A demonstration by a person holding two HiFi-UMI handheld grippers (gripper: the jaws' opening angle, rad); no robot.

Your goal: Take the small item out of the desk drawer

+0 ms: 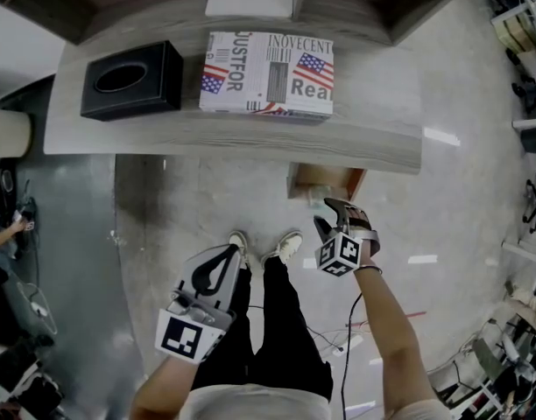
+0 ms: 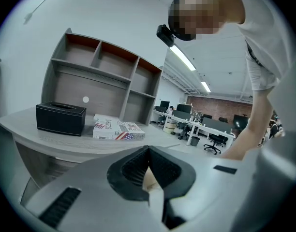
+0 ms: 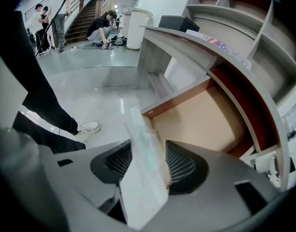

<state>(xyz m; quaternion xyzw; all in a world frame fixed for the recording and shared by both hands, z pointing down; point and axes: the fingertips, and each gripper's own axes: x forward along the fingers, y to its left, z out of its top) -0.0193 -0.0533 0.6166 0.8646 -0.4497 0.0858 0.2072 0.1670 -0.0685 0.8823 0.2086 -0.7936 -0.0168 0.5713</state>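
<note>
The desk drawer (image 1: 325, 182) stands pulled out under the curved grey desk (image 1: 382, 112). In the right gripper view the drawer (image 3: 206, 124) shows a bare brown bottom. My right gripper (image 3: 149, 148) is shut on a flat white packet (image 3: 143, 178) that stands upright between its pads. In the head view the right gripper (image 1: 327, 215) hangs just in front of the drawer's open end. My left gripper (image 1: 233, 252) is lower, above the person's legs, its jaws shut with nothing in them. The left gripper (image 2: 149, 151) points toward the desk from a distance.
A black tissue box (image 1: 132, 79) and a printed flag-pattern box (image 1: 268, 73) lie on the desk top, with a shelf unit (image 2: 104, 81) behind them. The person's shoes (image 1: 285, 248) stand just before the drawer. A cable (image 1: 351, 322) trails on the floor. People crouch far off (image 3: 102, 28).
</note>
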